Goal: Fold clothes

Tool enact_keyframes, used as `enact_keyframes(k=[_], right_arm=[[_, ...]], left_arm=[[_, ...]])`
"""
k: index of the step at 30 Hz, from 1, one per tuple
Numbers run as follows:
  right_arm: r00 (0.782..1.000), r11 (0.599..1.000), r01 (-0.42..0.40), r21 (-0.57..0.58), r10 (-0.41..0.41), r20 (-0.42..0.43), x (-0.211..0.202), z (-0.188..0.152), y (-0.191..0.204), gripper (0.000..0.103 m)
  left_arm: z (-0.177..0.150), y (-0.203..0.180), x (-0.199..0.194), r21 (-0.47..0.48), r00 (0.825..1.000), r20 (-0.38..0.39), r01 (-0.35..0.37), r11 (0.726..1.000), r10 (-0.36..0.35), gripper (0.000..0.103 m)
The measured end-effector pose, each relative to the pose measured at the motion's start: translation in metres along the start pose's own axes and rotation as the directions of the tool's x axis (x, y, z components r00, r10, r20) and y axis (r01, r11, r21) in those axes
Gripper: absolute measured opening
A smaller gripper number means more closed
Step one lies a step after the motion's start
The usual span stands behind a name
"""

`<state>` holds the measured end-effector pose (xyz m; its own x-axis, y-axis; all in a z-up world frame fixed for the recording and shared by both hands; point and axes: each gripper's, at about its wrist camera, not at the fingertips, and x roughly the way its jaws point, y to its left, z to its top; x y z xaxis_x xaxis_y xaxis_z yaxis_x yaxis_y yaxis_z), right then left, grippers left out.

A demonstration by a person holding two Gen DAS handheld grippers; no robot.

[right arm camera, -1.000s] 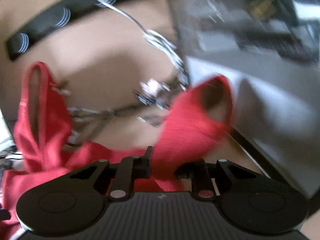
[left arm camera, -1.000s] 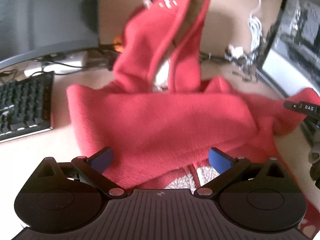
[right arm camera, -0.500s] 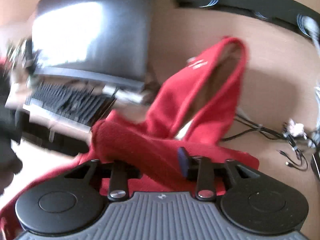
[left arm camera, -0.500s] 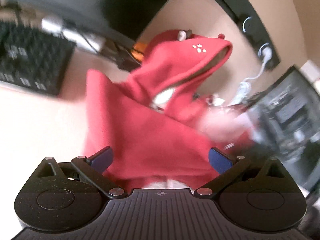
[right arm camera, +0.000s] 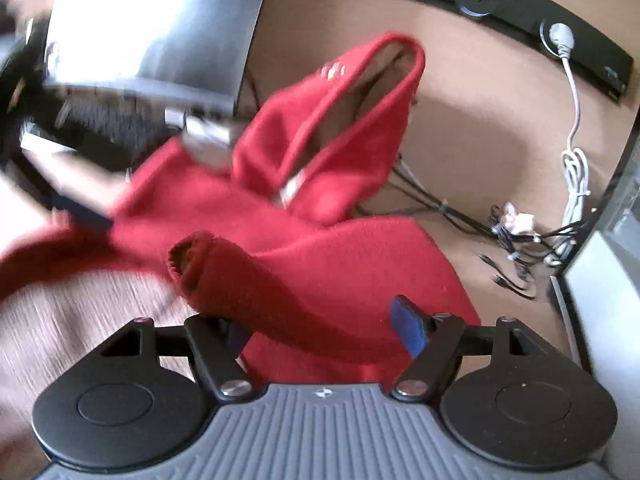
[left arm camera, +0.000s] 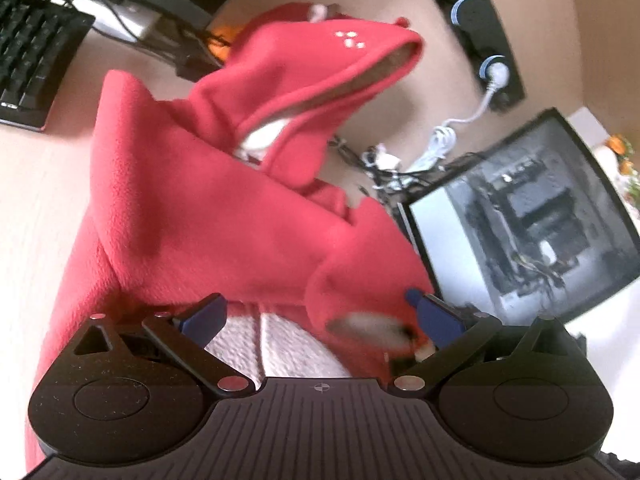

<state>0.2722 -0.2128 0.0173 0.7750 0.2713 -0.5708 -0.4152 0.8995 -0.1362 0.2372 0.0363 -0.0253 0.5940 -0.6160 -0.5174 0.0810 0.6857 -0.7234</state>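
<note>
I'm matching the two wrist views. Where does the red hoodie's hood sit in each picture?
Left wrist: the hood stands upper centre, opening facing right.
Right wrist: the hood stands upper centre, opening facing up and right.
Shared landmark: the white cable plugged into the black strip, right of the hood.

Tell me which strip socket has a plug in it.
The rightmost socket in the right wrist view: a white plug sits in it; the others look empty.

Hoodie (left arm camera: 224,216) on desk (left arm camera: 36,208), keyboard (left arm camera: 28,64) left, monitor (left arm camera: 532,220) right
</note>
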Motion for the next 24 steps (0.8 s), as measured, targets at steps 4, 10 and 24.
enact_keyframes(k=[4,10,24], right_arm=[[0.956,0.951,-0.292,0.104,0.287,0.055,-0.004,0.023,0.011,0.078],[0.938,0.938,-0.335,-0.087,0.340,0.060,-0.031,0.012,0.035,0.086],[0.993,0.994,0.105,-0.041,-0.107,-0.047,0.031,-0.023,-0.025,0.075]], left_arm=[[0.004,0.002,-0.023,-0.021,0.998,0.057,-0.018,1.000,0.019,0.103],[0.014,0.009,-0.048,-0.043,0.987,0.124,-0.095,0.995,0.099,0.103],[0.003,0.003,0.028,-0.095,0.979,-0.003,-0.202,0.975,0.203,0.101]])
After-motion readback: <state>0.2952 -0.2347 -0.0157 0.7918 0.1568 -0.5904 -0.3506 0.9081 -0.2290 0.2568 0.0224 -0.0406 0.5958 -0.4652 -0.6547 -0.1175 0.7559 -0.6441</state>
